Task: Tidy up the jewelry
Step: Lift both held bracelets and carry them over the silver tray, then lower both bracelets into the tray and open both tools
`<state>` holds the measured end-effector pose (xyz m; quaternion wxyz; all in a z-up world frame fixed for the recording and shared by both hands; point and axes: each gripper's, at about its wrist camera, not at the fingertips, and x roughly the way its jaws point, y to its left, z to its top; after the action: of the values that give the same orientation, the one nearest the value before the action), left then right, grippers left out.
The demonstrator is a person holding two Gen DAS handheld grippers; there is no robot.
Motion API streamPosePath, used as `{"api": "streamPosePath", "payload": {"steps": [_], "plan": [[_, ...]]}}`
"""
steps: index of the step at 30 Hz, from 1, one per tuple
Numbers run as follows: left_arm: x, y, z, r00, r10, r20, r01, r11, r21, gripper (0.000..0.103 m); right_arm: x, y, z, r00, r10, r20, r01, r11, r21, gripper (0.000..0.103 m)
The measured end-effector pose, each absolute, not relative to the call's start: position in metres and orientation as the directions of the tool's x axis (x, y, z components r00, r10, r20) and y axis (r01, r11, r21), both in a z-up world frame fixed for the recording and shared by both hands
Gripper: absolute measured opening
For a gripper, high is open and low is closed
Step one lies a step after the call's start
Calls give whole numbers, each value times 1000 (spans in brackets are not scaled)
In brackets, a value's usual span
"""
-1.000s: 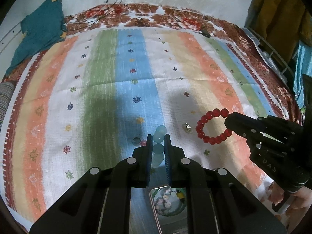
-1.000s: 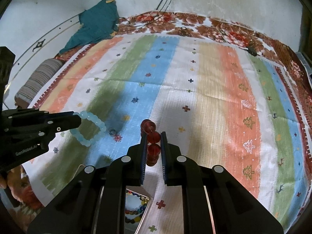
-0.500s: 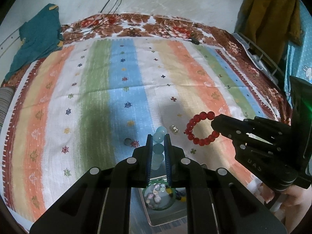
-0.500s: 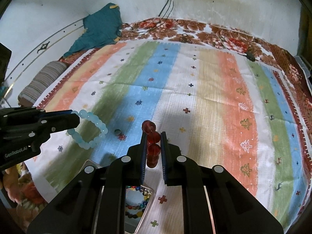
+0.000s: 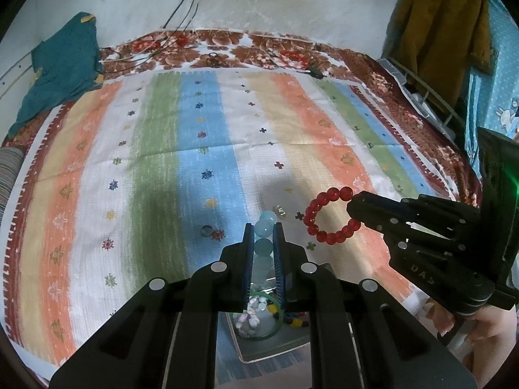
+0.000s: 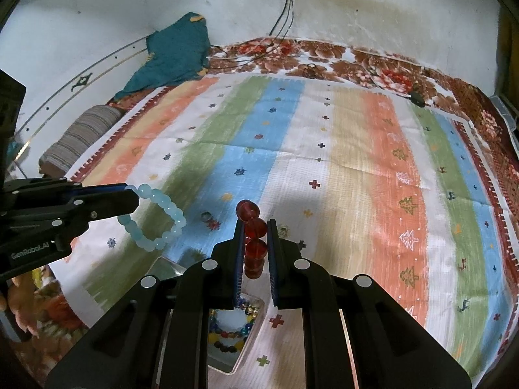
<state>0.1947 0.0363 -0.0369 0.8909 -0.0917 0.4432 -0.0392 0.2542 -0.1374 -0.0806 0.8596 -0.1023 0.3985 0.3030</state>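
My left gripper (image 5: 263,230) is shut on a pale blue bead bracelet (image 5: 264,236), held above the striped bedspread; the bracelet's loop shows in the right wrist view (image 6: 155,217). My right gripper (image 6: 254,227) is shut on a red bead bracelet (image 6: 254,243); its loop shows in the left wrist view (image 5: 327,217). Below both grippers lies a clear tray (image 5: 275,347) with a green bangle (image 5: 272,332) and multicoloured bead bracelets (image 6: 227,334).
Two small rings lie on the bedspread: a dark one (image 5: 206,230) and a pale one (image 5: 280,210). A teal cloth (image 5: 61,64) lies at the far left corner, cables (image 5: 181,9) hang at the wall, a striped pillow (image 6: 81,133) lies left.
Both grippers have risen and pulled back with their bracelets still held; the tray below has come further into view.
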Motion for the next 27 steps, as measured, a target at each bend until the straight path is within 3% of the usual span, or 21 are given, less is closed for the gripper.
{"api": "streamPosePath", "payload": {"steps": [27], "plan": [[165,20,-29,614,-179,-769,33,979,-201,11,220,-151,-75,478,481,-735,-641,763,83,14]]}}
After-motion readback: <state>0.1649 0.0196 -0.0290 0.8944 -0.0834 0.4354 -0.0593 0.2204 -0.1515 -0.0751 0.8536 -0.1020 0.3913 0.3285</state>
